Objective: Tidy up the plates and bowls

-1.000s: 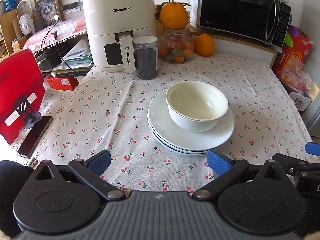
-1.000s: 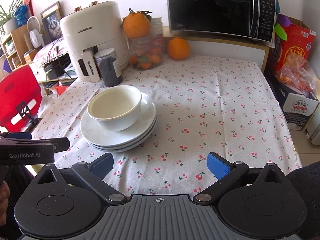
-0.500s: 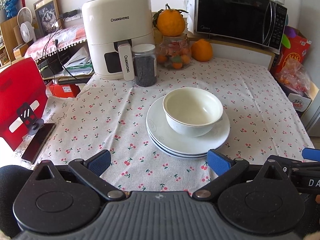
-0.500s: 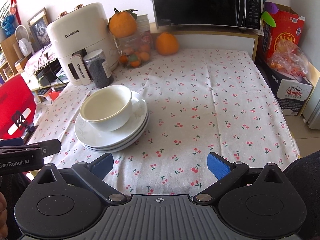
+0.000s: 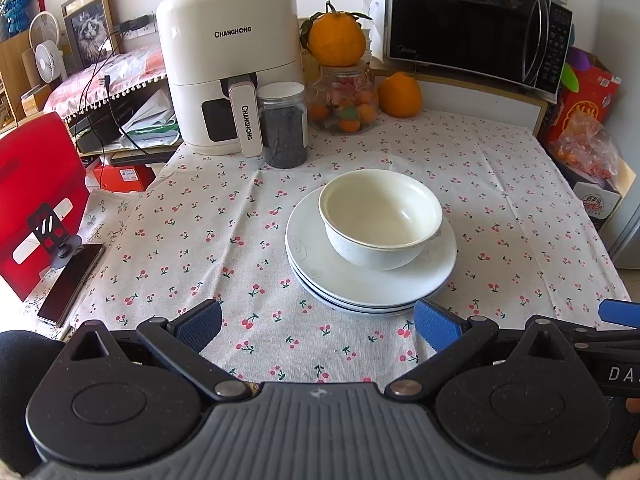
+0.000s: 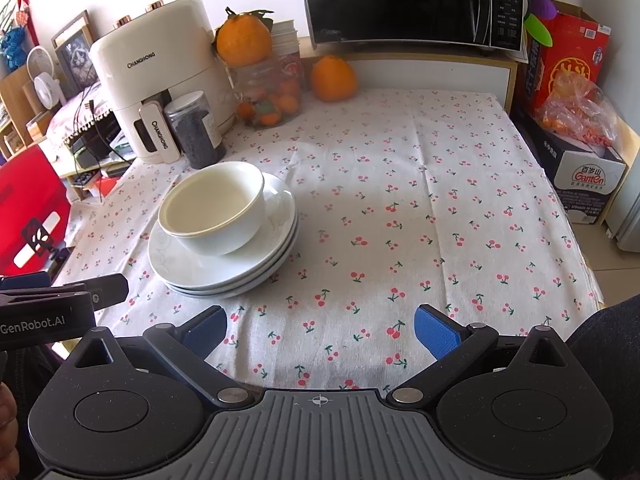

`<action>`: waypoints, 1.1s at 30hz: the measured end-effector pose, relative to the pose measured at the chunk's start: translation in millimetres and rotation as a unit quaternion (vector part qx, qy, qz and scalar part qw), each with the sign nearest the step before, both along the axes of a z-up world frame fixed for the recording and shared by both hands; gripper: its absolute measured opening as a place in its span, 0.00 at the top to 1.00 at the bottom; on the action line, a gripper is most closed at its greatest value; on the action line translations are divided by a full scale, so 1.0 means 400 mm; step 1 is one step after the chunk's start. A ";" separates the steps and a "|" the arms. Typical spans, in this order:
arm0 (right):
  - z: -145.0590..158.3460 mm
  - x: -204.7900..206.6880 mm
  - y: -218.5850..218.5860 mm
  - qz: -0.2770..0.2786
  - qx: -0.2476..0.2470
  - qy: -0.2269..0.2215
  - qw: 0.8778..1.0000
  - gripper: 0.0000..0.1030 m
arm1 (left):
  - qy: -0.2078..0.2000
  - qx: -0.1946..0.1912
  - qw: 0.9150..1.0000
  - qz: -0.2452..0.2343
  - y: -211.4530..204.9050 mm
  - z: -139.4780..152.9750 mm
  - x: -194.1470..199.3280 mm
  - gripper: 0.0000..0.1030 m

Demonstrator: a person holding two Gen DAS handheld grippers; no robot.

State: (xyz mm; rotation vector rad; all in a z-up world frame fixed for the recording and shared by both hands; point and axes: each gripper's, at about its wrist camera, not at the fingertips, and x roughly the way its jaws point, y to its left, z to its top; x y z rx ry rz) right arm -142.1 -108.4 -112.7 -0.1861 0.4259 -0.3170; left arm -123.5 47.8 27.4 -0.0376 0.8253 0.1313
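A white bowl [image 5: 380, 216] sits on a stack of white plates [image 5: 328, 272] in the middle of the cherry-print tablecloth. They also show in the right wrist view, bowl [image 6: 216, 204] on plates [image 6: 188, 268], to the left. My left gripper [image 5: 318, 326] is open and empty, just short of the plates' near edge. My right gripper [image 6: 320, 330] is open and empty, over bare cloth to the right of the stack. The left gripper's body shows at the lower left of the right wrist view [image 6: 60, 304].
A white air fryer [image 5: 232, 80], a dark jar [image 5: 284, 124], a glass jar of fruit [image 5: 344, 104], oranges and a microwave [image 5: 472, 24] stand at the table's back. A phone [image 5: 72, 280] and red chair [image 5: 36, 196] are at left. Boxes [image 6: 572, 80] stand at right.
Both grippers have drawn back and risen a little from the stack; the bowl and plates look farther off. Both stay open.
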 end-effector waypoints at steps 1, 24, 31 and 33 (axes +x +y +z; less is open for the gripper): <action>-0.001 0.000 0.000 0.000 0.000 0.000 1.000 0.02 | 0.000 0.000 1.000 0.000 -0.001 0.000 0.000 0.00; -0.003 0.003 -0.004 -0.001 0.002 0.002 1.000 0.02 | 0.000 0.001 1.000 -0.012 -0.010 -0.002 0.003 0.00; -0.003 0.005 -0.001 0.000 0.002 0.002 1.000 0.02 | 0.003 -0.004 1.000 -0.015 -0.010 -0.003 0.005 0.00; -0.003 0.005 -0.002 0.000 0.002 0.002 1.000 0.02 | 0.007 -0.005 1.000 -0.014 -0.010 -0.005 0.006 0.00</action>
